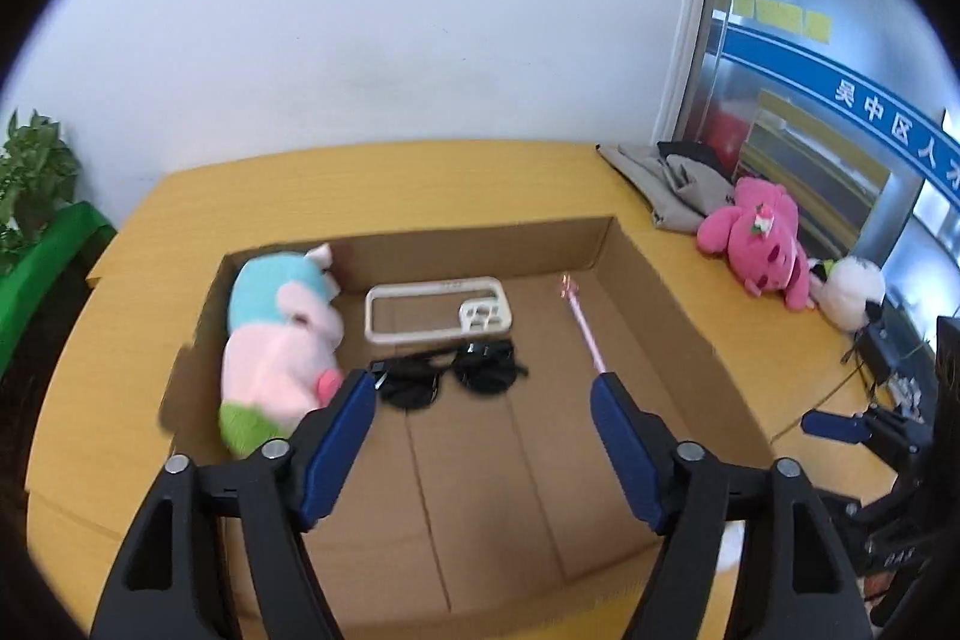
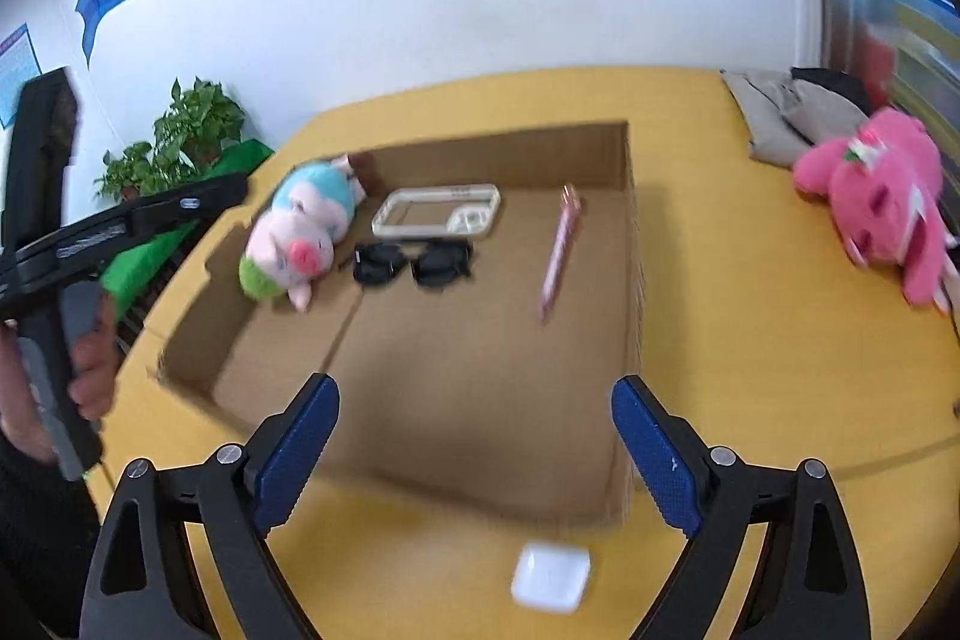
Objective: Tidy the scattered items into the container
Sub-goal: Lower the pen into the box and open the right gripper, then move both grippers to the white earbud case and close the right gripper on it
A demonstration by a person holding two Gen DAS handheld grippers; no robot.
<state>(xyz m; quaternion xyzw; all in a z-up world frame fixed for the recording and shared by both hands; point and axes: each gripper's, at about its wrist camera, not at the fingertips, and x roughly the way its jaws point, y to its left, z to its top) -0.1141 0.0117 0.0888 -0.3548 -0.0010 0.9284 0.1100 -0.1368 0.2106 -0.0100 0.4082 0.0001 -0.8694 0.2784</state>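
The left tongs stood open with nothing between their blue pads, held above the near part of the cardboard box. The right tongs also gaped wide and empty, poised over the box's near wall.

Just beyond the left tongs' tips, inside the box, lay a pair of black sunglasses. Past them sat a white phone case. To the left of the left-hand pad a pastel pig plush lay against the box's left wall, and a pink pen lay ahead of the right-hand pad, pointing toward the far wall.

Outside the box, a small white case, likely for earbuds, rested on the yellow surface below and between the right tongs' fingers. Well off to the right, a pink plush bear lay on the surface beside some grey fabric, and the left wrist view showed a white plush next to it.

Judging by this, the tidying looked well advanced: four items were boxed. The white case seemed the nearest thing left; whether the far plush toys belonged to the job could not be told.
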